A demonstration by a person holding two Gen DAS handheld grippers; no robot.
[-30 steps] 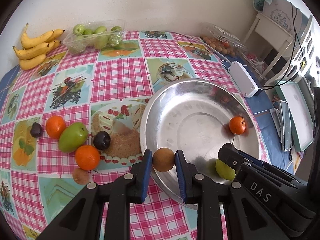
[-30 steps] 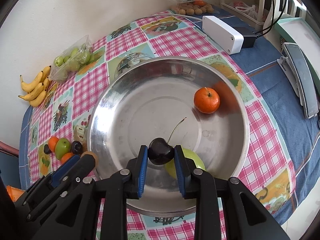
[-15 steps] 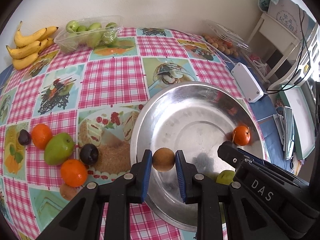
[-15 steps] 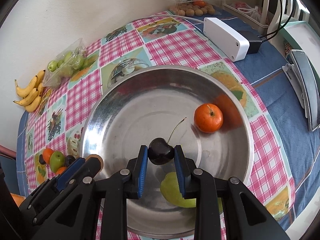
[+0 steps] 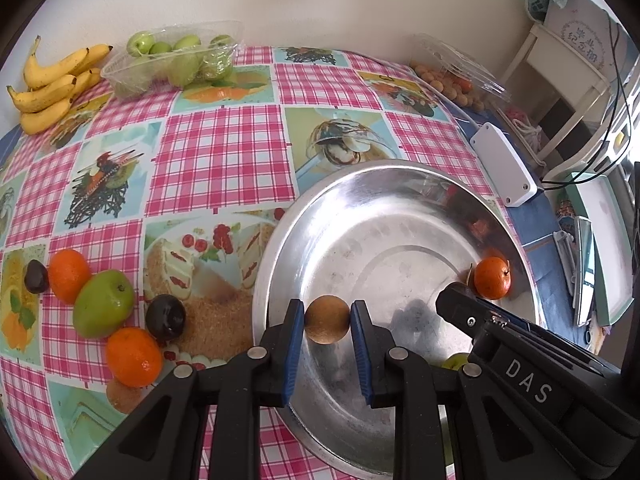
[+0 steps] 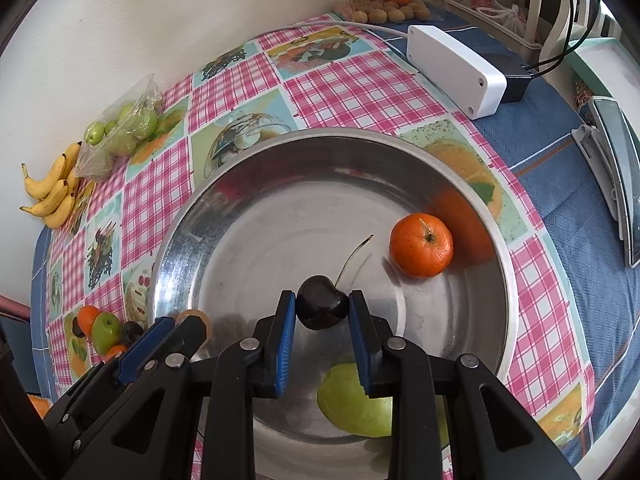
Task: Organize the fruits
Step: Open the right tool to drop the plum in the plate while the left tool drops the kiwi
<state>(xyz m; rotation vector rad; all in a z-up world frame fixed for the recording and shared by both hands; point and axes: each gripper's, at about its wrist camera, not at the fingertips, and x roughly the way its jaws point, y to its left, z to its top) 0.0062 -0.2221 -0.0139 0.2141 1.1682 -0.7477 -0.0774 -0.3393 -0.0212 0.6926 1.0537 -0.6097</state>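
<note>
The left gripper [image 5: 327, 321] clamps a round brown fruit [image 5: 327, 319] and the right gripper [image 6: 322, 307] a dark stemmed cherry [image 6: 322, 302] (both above the wide steel bowl [image 6: 408, 148]).

Left hand-held gripper [image 5: 327, 322] pinching brown round fruit [image 5: 327, 319], above steel bowl [image 5: 360, 400], tangerine [image 5: 492, 278] inside

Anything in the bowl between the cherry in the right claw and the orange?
Nothing but bare metal of the bowl and the stem of the cherry slanting toward the orange, seen in the right wrist view.
</note>
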